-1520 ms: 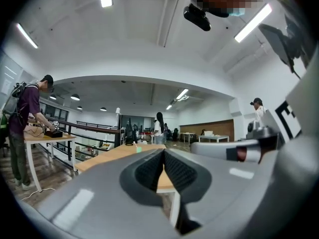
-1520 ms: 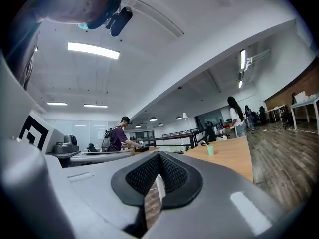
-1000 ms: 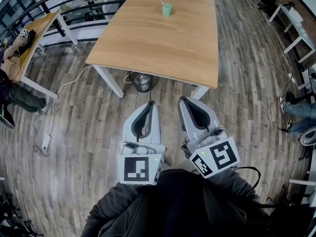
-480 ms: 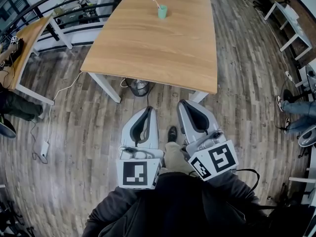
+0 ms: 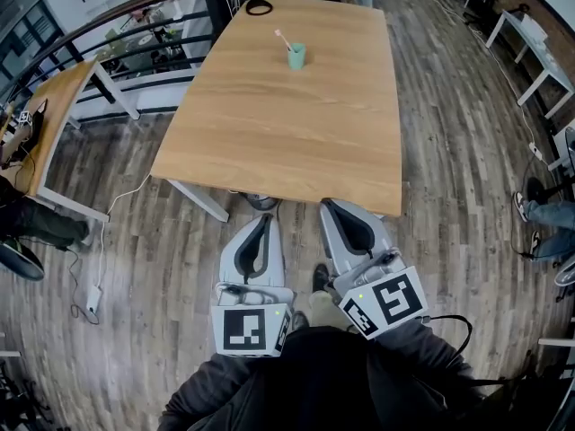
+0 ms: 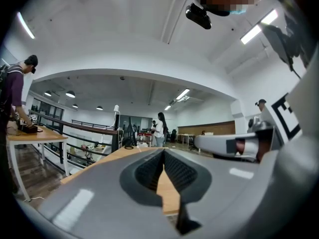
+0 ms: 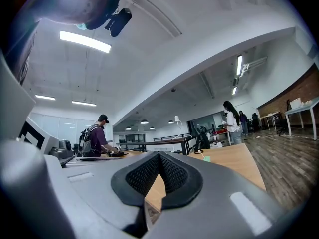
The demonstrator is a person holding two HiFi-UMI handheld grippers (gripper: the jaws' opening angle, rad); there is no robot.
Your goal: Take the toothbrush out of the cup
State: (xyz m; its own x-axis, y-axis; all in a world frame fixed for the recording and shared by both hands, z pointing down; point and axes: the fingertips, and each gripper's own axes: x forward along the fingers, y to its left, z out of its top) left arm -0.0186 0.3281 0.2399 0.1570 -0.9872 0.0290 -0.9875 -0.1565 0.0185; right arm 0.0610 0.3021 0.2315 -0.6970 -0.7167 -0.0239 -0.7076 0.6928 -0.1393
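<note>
A: Where's the cup (image 5: pixel 296 57)?

B: On the far half of the table (image 5: pixel 269 142), approx. mid-width. Teal, upright. Well apart from both claws.

A: Toothbrush (image 5: pixel 282 39)?

B: In the cup, handle down, head up, leaning to the left in the head view. In the right gripper view it's tiny, far off across the tabletop, to the right of the claw tips.

A: L claw (image 5: pixel 267 218)?

B: Clenched. Pads meet at the tips, nothing btwn them; only a sliver of tabletop shows through the gap lower down. Held level over the floor (image 5: pixel 162 241), just short of the table's near edge.

A: R claw (image 5: pixel 331 205)?

B: Also clenched and empty, tips together. Level, beside the L one, tips right by the near edge of the table. Neither touches anything.

A: Other stuff on the table?

B: A black ring-shaped item (image 5: pixel 260 7) at the far end; can't tell what it is. Rest of the top is bare wood.

A: Around it?

B: Wood-plank floor, and a second table (image 5: pixel 54 106) off to the left w/ a person (image 5: pixel 22 223) next to it. A white cable runs to an adapter (image 5: pixel 93 299) on the floor at left. The wearer's shoe (image 5: pixel 321 277) shows btwn the two claws.
</note>
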